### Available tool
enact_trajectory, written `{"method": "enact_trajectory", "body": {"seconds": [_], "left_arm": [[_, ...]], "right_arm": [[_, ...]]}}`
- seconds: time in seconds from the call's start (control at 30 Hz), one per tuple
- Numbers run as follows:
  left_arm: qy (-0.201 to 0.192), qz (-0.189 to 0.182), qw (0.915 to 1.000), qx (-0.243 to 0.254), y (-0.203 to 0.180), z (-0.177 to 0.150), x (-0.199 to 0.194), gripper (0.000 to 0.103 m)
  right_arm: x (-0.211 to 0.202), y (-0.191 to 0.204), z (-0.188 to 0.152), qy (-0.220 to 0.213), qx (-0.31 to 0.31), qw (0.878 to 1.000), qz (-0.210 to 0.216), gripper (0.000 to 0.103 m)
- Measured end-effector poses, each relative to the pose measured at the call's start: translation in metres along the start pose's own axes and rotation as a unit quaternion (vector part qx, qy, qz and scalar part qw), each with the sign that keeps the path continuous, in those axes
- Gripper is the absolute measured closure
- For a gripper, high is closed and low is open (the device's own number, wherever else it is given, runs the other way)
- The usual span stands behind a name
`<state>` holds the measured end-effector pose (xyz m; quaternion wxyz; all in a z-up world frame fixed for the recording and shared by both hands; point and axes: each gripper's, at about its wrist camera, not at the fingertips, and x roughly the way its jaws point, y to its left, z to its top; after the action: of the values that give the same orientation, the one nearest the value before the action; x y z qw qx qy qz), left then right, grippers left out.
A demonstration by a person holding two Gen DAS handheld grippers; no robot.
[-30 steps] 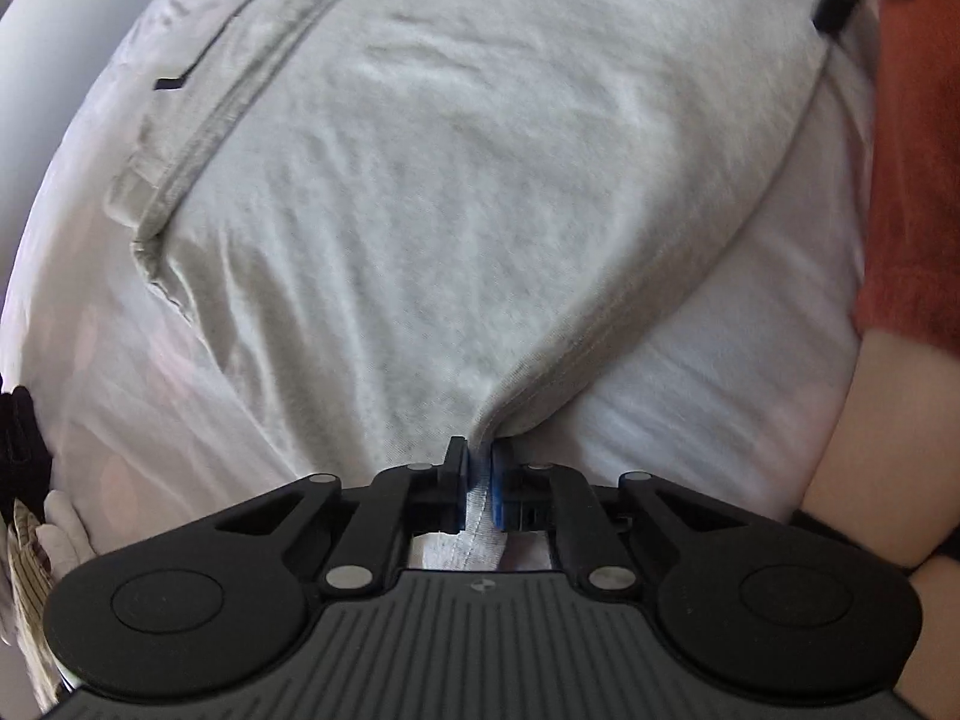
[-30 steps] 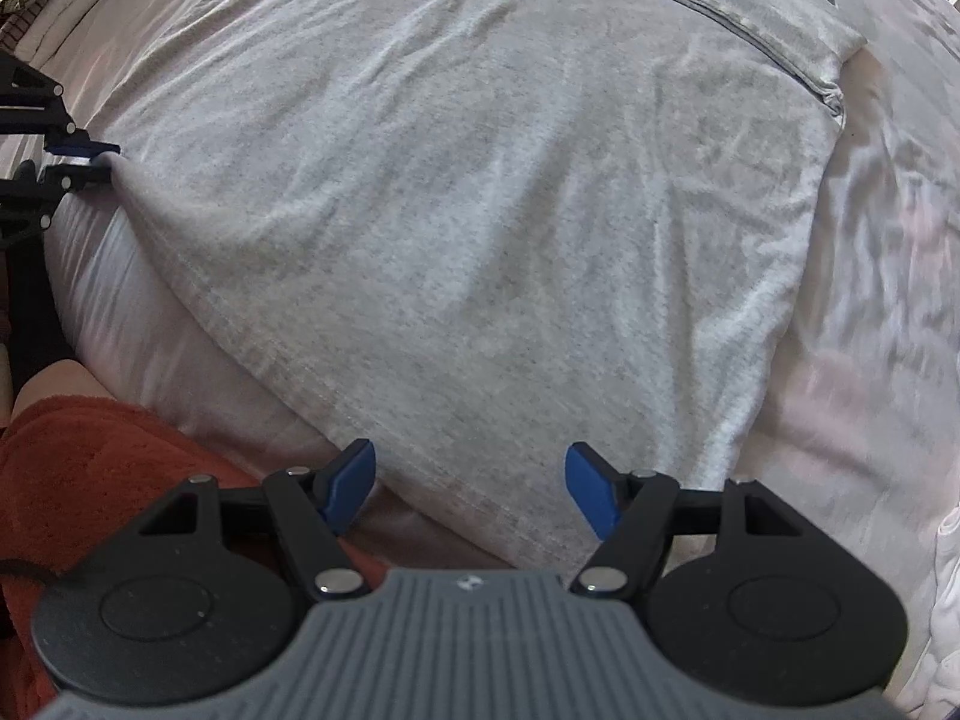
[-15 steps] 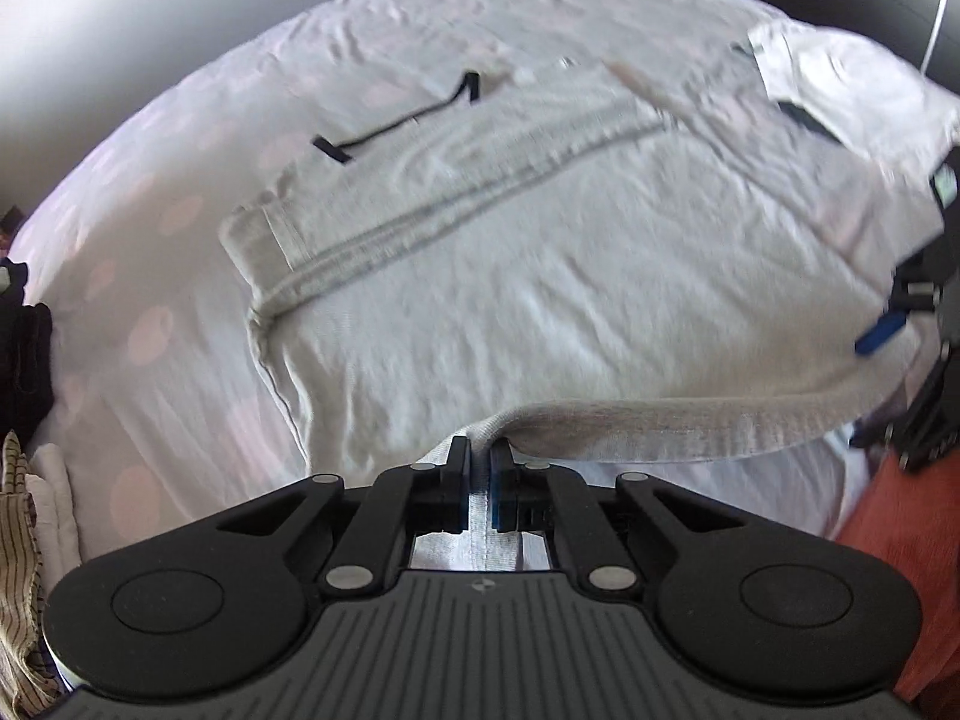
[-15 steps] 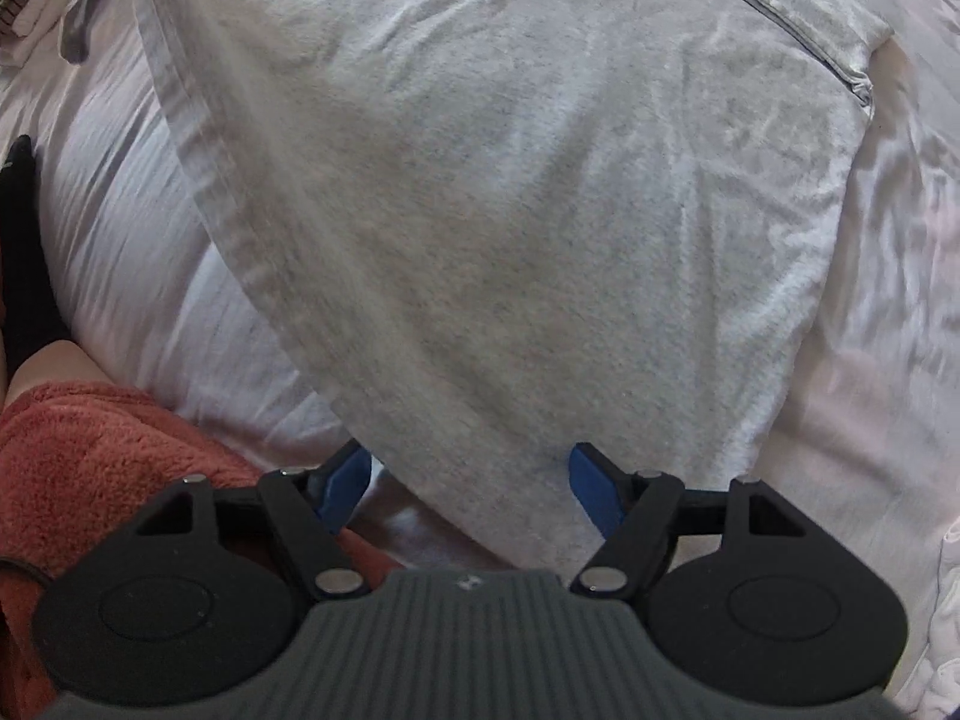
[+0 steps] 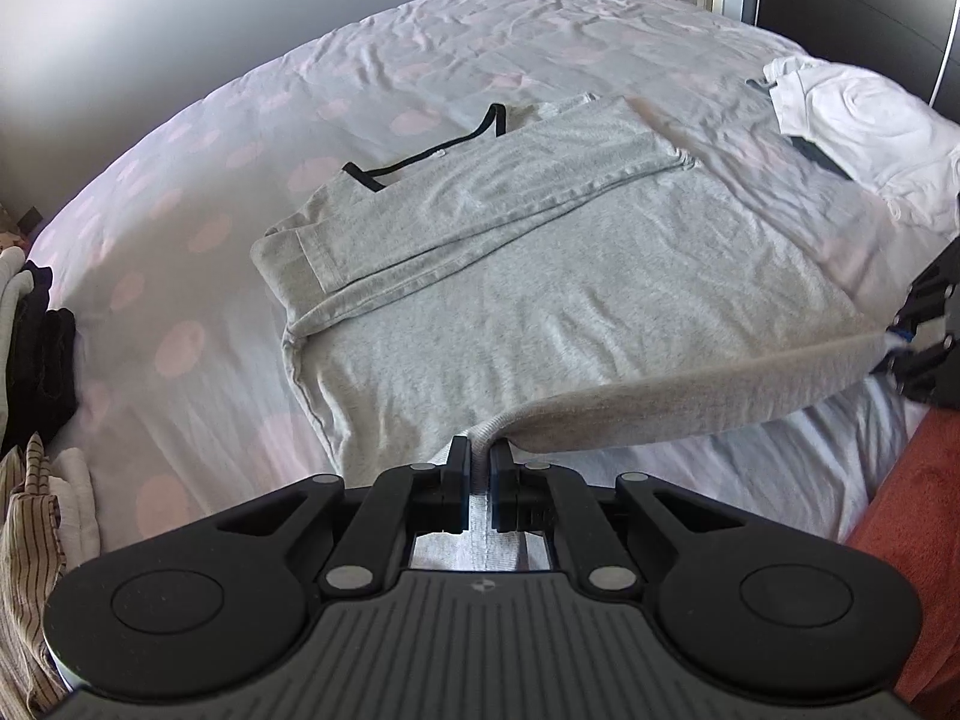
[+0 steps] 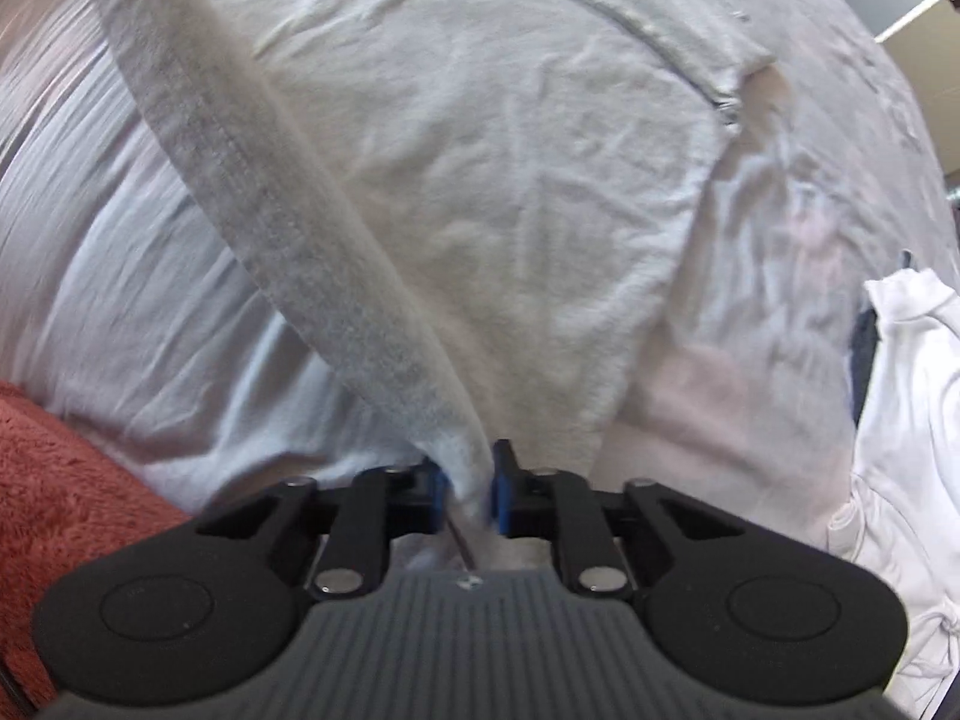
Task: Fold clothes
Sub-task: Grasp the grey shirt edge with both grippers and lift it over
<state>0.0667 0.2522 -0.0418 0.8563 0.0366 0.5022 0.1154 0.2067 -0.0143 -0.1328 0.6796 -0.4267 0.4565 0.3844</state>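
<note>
The left gripper is pinched tight on the near hem corner of the grey shirt, the cloth squeezed flat between its jaws and running back under the tool. From the left wrist view the shirt lies spread on the bed, collar end away from the camera, with one sleeve already folded across its back; the hem rises off the sheet from this corner and stretches as a slack band to the right gripper at the frame's right edge. A white garment lies just beyond the shirt's far right side, and a stack of dark and striped clothes sits at the left edge of the mattress. In the right wrist view the right gripper is closing, and the shirt's other hem corner sits bunched between its blue pads, which look to be pressing on it already; the stitched hem band runs up and to the left, and the shirt's body lies flat ahead. The picture is somewhat blurred, so how deep the cloth sits I cannot tell. This looks like thin, light jersey: soft, limp, and likely to sag in the middle when raised, so the two hem corners are the sensible holds, kept well apart to hold the edge taut. Carrying the hem toward the collar seems the fold in hand, and a shallow pinch could slip free
</note>
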Motion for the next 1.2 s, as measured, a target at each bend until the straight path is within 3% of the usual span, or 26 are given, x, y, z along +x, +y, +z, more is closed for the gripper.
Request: {"method": "enact_trajectory", "body": {"seconds": [0.27,0.43,0.6,0.73,0.97,1.2], "left_arm": [[-0.025,0.003,0.9997,0.001,0.009,-0.018,-0.022,0.096],[-0.065,0.026,0.9973,0.021,0.01,-0.036,-0.058,0.097],[-0.104,0.042,0.9929,0.04,0.008,-0.052,-0.1,0.097],[-0.121,0.045,0.9898,0.061,0.0,-0.065,-0.131,0.097],[-0.081,0.035,0.9866,0.137,-0.026,-0.102,-0.157,0.097],[-0.08,0.064,0.9833,0.15,-0.028,-0.089,-0.149,0.097]], "right_arm": [[-0.038,-0.001,-0.003,-0.097,0.021,0.994,-0.038,0.096],[-0.081,0.002,-0.004,-0.179,0.013,0.981,-0.079,0.097],[-0.126,0.013,-0.007,-0.223,-0.012,0.966,-0.127,0.098],[-0.157,0.024,-0.017,-0.23,-0.025,0.964,-0.135,0.098],[-0.198,0.057,-0.055,-0.212,-0.062,0.967,-0.129,0.098],[-0.201,0.074,-0.059,-0.212,-0.075,0.963,-0.146,0.098]]}}
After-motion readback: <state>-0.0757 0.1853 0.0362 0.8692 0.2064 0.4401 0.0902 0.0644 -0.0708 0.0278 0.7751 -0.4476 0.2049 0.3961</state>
